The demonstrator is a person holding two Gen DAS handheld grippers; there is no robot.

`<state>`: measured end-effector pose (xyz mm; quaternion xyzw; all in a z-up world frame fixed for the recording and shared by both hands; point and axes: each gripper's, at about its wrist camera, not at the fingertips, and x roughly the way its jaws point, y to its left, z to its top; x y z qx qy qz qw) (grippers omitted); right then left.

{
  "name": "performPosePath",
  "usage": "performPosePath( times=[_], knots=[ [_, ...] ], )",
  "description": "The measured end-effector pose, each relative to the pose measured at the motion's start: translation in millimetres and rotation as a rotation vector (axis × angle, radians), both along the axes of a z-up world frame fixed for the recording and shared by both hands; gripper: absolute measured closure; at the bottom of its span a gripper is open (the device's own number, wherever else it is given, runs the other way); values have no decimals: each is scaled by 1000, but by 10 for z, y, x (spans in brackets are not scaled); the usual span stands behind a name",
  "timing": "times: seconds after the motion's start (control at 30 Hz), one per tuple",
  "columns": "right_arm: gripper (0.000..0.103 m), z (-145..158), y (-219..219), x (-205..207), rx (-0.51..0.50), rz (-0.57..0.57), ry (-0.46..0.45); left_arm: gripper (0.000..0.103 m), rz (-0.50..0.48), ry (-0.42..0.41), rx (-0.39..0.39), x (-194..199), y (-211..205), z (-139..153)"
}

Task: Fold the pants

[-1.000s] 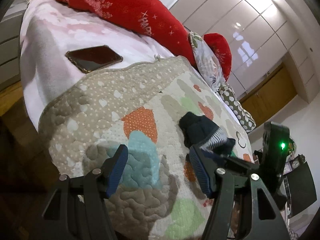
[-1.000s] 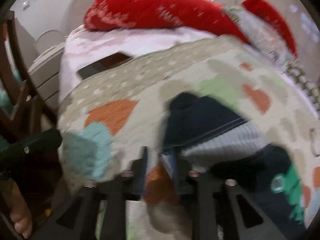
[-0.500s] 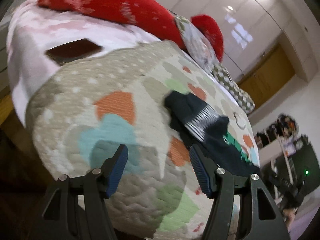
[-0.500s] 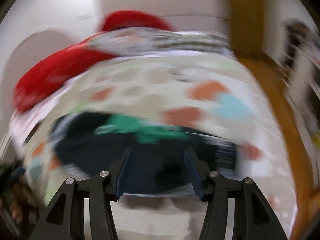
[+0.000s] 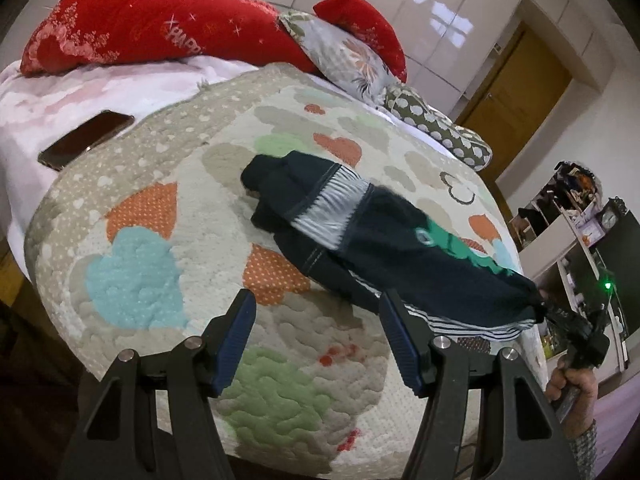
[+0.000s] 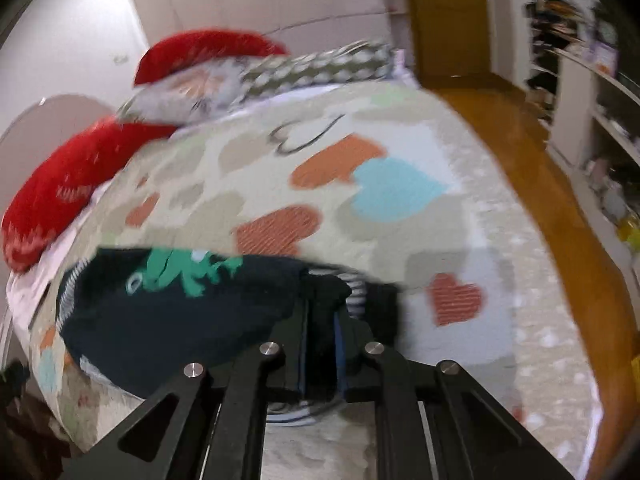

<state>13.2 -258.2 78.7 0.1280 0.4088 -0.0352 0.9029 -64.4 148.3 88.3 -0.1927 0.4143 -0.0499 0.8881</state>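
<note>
The pants (image 5: 384,240), dark navy with a striped waistband and a green print, lie on the heart-patterned quilt (image 5: 160,240) of the bed. Their long axis runs diagonally in the left wrist view, from a bunched end near the quilt's middle out to the lower right. There the right gripper (image 5: 554,312) pinches the far end, its fingers closed on the fabric. A second ago the pants were a small crumpled heap; now they are drawn out long. The left gripper (image 5: 316,338) stands wide open above the quilt, clear of the cloth. Only the left wrist view shows a phone (image 5: 86,138) on the pink sheet and the red pillow (image 5: 160,24). The blurred right wrist view shows the wooden floor (image 6: 540,168) beside the bed, and navy fabric clamped in the right gripper (image 6: 322,320).
</note>
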Motion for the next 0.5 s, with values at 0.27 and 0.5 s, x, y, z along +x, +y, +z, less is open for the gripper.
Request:
performPosePath(
  times=[0.27, 0.5],
  knots=[
    [26, -128, -474, -237, 211, -85, -48, 40, -32, 24, -2, 26, -113, -78],
    [21, -509, -430, -54, 411, -96, 8, 40, -12, 39, -10, -4, -82, -64]
  ],
)
